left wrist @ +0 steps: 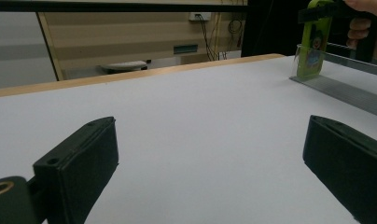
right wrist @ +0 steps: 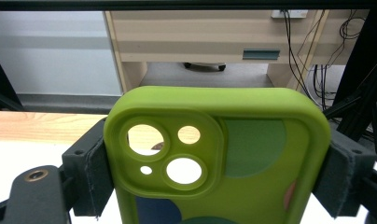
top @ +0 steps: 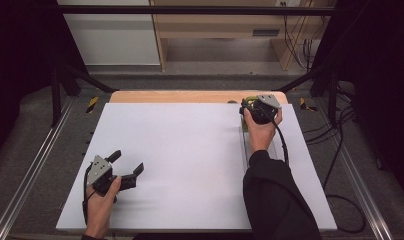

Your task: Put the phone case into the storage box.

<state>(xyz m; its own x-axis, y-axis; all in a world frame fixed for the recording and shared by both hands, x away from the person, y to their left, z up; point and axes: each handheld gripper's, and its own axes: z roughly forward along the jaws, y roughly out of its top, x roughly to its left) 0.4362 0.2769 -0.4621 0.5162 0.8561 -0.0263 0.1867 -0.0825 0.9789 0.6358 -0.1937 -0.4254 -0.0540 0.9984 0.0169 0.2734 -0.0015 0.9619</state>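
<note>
Because the right gripper (right wrist: 214, 182) clamps the green case (right wrist: 214, 154) by its two long edges, the case stands upright with its camera cutouts at the top, which looks like the grip one would want for lowering it edge-first into something narrow. In the left gripper view the case hangs at the far end of a clear rack (left wrist: 345, 88) along the table's right side, its lower part inside the rack's transparent wall (whether it touches the base I cannot tell). That suits a judgement that the case is being slotted in or lifted out there. The left gripper (top: 125, 165) rests low near the front left of the white table (top: 190, 150), jaws spread wide with nothing between them, well apart from the rack, likely parked out of the way.
</note>
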